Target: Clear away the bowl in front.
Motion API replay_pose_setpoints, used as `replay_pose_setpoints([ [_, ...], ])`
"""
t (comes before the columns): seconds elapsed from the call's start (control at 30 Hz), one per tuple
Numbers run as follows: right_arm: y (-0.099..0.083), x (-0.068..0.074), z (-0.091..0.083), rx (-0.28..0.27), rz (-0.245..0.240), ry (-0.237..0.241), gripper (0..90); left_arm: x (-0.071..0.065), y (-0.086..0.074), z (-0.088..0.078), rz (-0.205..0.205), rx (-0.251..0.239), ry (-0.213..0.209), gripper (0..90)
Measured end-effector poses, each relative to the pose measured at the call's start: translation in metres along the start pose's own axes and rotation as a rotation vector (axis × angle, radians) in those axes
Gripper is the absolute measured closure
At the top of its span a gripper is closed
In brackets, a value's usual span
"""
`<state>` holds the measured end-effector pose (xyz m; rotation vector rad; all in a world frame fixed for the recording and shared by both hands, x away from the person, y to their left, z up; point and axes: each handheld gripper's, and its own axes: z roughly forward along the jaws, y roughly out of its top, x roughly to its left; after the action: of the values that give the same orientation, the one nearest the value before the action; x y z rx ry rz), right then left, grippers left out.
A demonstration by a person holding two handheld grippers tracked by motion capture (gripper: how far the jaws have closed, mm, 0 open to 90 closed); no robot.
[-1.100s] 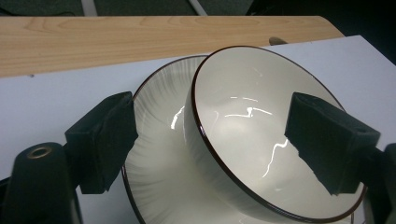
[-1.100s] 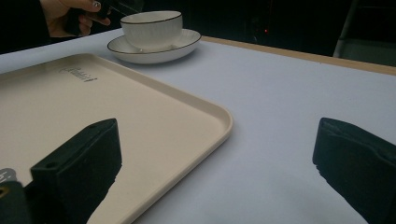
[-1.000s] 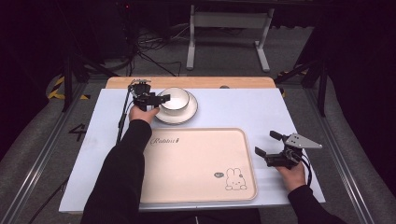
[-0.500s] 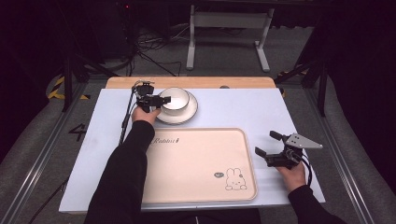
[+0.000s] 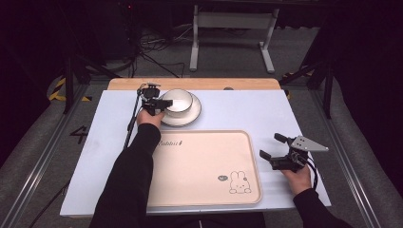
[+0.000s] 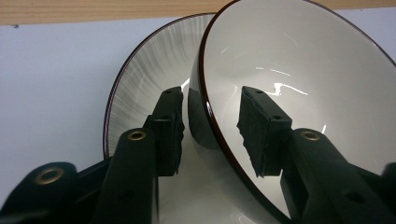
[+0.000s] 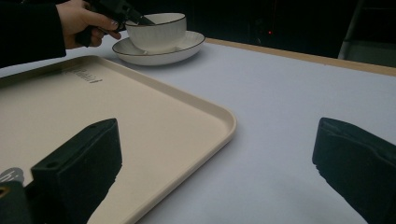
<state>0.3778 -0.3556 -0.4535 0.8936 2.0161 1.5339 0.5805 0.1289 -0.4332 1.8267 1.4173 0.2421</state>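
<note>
Straddling the rim of the white bowl (image 6: 299,70), my left gripper (image 6: 212,128) has 1 jaw outside the wall and 1 inside. These jaws have just been closing, yet a sliver of gap shows between each pad and the wall, so I would not call it a firm grip; the close view makes contact hard to judge. That bowl (image 5: 177,100) sits on a white plate (image 5: 192,115) at the far left part of the table (image 5: 237,107), beyond the far edge of the beige tray (image 5: 199,166). In the left gripper view the plate (image 6: 149,70) shows a dark rim and fine ribbed lines, with the bowl leaning over it.

My right gripper (image 5: 275,148) hovers near the tray's right edge, well apart from the bowl. Its 2 jaws stand wide apart with nothing between them; in the right gripper view 1 pad is over the tray (image 7: 154,121) and the other over bare table. My left hand (image 7: 81,18) is visible there beside the bowl (image 7: 156,30).
</note>
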Motion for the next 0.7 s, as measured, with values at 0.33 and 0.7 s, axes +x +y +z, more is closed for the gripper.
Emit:
replay_pose_setpoints([
  [0.33,-0.0001,-0.0005,-0.0004,-0.003,0.003,0.005,1.8,-0.0016,0.0044,0.0019,-0.069,0.003,0.034,76.5],
  [0.7,-0.0002,-0.0006,-0.0005,-0.005,0.004,0.010,2.1,-0.0020,0.0063,-0.0008,-0.085,0.014,0.042,79.6],
])
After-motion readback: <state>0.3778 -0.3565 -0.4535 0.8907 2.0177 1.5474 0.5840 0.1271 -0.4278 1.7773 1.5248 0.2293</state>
